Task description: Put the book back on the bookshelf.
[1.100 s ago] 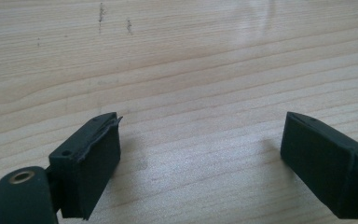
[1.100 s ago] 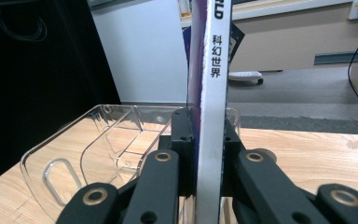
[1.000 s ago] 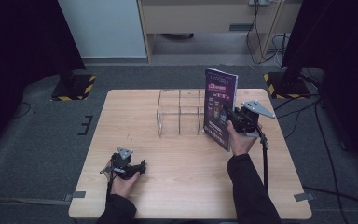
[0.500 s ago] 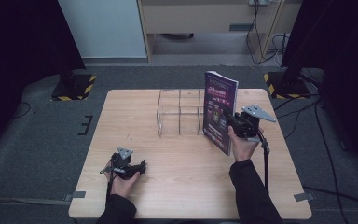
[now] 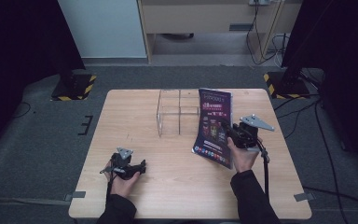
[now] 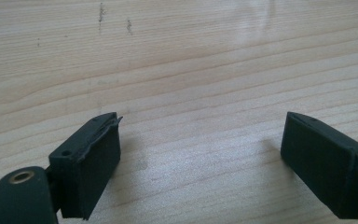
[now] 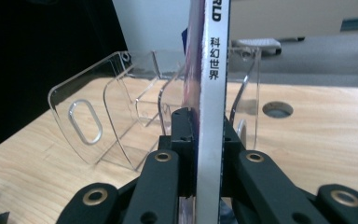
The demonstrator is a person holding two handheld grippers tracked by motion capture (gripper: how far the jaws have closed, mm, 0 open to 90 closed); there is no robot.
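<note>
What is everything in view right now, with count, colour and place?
Magazine: one, purple cover, white spine, held upright at the table's right.
Clear acrylic rack: one, transparent, far middle of the table, left of the magazine.
Table: one, light wood.
Floor stands: two, black with yellow-striped bases, beyond the far corners.
Right gripper: black, shut on the magazine's spine.
Left gripper: black, jaws wide apart, low over bare wood, near left.

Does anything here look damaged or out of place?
One small thing: on the left tool, resting open on the table, one black pad has a frayed, peeling top edge. The magazine stands upright in the right tool beside the clear rack, as intended.
</note>
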